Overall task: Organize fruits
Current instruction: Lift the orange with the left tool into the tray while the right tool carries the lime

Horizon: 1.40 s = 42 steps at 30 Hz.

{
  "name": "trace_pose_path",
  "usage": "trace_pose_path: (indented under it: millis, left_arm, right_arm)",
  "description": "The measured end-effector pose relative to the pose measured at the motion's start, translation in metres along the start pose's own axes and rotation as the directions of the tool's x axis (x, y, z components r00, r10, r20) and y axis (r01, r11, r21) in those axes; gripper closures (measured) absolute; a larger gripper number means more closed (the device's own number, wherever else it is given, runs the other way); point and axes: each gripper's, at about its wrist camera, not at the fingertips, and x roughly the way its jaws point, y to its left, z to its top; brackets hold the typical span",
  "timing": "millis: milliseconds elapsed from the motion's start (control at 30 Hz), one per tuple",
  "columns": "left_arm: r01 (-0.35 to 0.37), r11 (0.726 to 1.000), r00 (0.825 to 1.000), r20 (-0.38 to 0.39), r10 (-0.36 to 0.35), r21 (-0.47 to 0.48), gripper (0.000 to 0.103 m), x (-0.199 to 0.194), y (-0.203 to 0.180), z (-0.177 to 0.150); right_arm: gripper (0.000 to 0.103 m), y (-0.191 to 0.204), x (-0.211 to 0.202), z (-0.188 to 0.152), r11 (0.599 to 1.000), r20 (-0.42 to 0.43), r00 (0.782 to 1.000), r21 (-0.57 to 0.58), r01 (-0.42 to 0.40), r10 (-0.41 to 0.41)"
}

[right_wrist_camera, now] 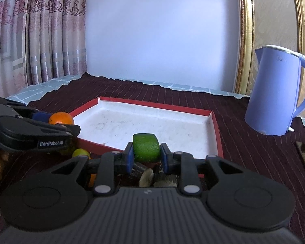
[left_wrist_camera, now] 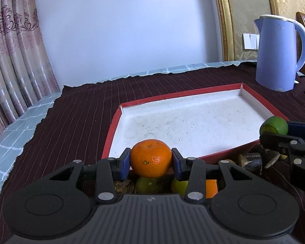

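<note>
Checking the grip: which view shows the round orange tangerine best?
Left wrist view: the round orange tangerine sits centred and unobstructed in the left gripper. Right wrist view shows only its top, above that gripper's black finger.

left claw (left_wrist_camera: 151, 163) | black linkages, blue pads, silver rivets | right claw (right_wrist_camera: 146, 156) | same
</note>
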Motion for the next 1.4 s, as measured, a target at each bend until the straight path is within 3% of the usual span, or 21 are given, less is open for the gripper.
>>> trace_pose_path:
  millis: [900, 1400]
  left_arm:
    - [-0.039, 0.999, 0.998, -0.055, 0.039, 0.003, 0.062, 0.038, -0.001, 0.028]
    - [-0.06, 0.998, 0.998, 0.02, 0.061, -0.031, 0.062, 0.068, -0.003, 0.054]
  right_arm:
    - [0.078, -0.003, 0.034, 0.037, 0.997, -0.006, 0.999, -0.064, 0.031, -0.031]
    - [0.078, -0.03, 0.086, 0.059, 0.998, 0.008, 0.999, 0.048, 0.049, -0.049]
